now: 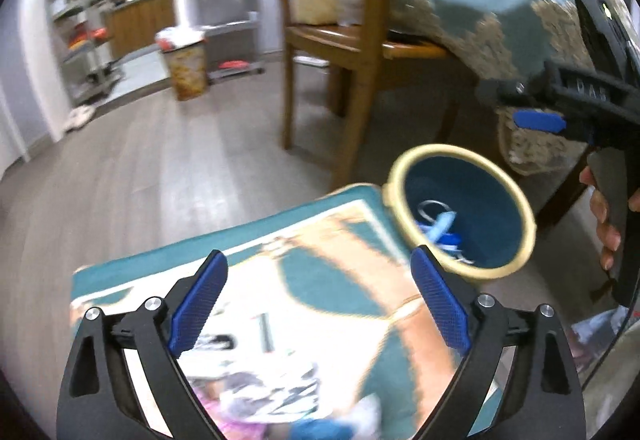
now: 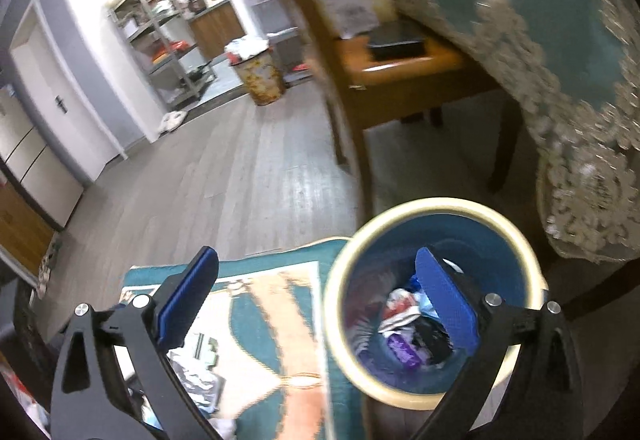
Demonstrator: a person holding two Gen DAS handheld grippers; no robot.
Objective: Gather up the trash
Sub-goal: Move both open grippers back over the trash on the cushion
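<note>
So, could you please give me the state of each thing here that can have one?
left claw: open, empty
right claw: open, empty
blue bin: upright, trash inside
rug: flat, litter on it
far bin: heaped full
white door: closed

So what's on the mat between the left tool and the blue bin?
Nothing: in the left wrist view, bare patterned mat runs from the open left tool to the bin.
</note>
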